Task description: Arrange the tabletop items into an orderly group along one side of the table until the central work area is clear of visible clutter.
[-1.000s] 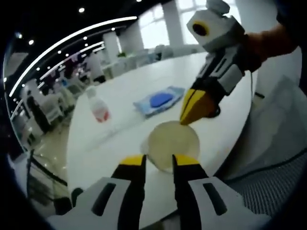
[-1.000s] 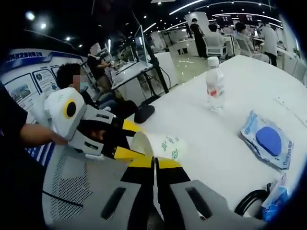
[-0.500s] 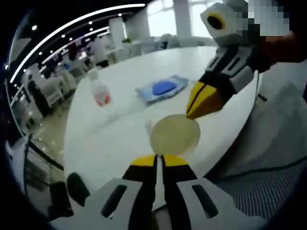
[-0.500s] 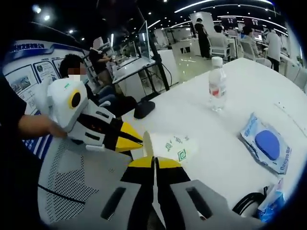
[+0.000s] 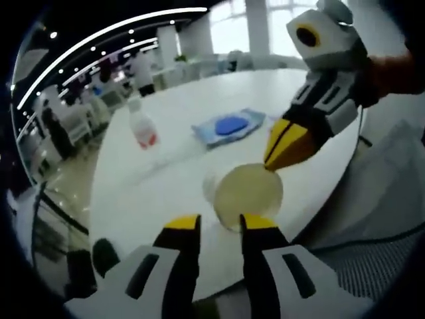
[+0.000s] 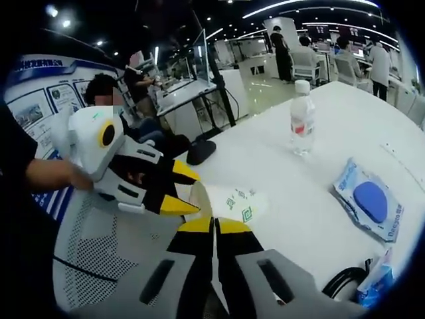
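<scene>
A white paper cup with green marks faces the left gripper view mouth-on, near the table's close edge; in the right gripper view the cup lies tilted on its side. My right gripper is shut on the cup's rim, and it comes in from the right as the right gripper in the left gripper view. My left gripper is open just short of the cup, with nothing between its jaws. Seen from the right, the left gripper has its jaws spread beside the cup.
On the white table stand a clear water bottle and a blue wipes pack. A dark object lies at the table's edge. A blue packet and a black cable lie close by. People sit beyond.
My left gripper, shut half a second ago, has opened again in front of the cup. The right gripper has stayed shut on the cup's rim.
</scene>
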Available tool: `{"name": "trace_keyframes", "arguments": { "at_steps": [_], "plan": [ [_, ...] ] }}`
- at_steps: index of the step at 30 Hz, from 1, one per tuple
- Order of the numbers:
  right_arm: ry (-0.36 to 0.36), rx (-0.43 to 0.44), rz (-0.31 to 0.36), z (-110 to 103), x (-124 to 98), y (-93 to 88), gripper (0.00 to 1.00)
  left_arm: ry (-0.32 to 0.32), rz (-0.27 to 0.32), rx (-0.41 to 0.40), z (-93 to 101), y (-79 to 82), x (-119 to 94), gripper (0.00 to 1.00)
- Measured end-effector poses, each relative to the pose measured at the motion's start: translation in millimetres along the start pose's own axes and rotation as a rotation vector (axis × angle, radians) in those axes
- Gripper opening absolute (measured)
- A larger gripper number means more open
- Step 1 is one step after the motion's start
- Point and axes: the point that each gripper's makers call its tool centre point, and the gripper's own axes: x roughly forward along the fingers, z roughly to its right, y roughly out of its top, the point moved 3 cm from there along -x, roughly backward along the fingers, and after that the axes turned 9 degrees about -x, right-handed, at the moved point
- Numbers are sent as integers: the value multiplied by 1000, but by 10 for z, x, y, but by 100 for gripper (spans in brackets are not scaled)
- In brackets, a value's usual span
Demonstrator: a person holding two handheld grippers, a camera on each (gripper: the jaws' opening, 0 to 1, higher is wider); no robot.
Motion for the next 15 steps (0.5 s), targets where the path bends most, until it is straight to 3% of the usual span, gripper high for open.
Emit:
{"name": "trace_keyframes", "arguments": {
  "at_steps": [5, 8, 15],
  "plan": [
    [9, -4, 4, -20, 3, 13, 0, 11, -1, 36, -3, 3, -14, 6],
    [9, -9, 7, -17, 7, 19, 0, 17, -4, 25, -18, 0, -15, 4],
    [-9, -46, 7, -53, 38, -8, 0, 42, -29, -82, -76, -22, -41, 0]
  ]
}}
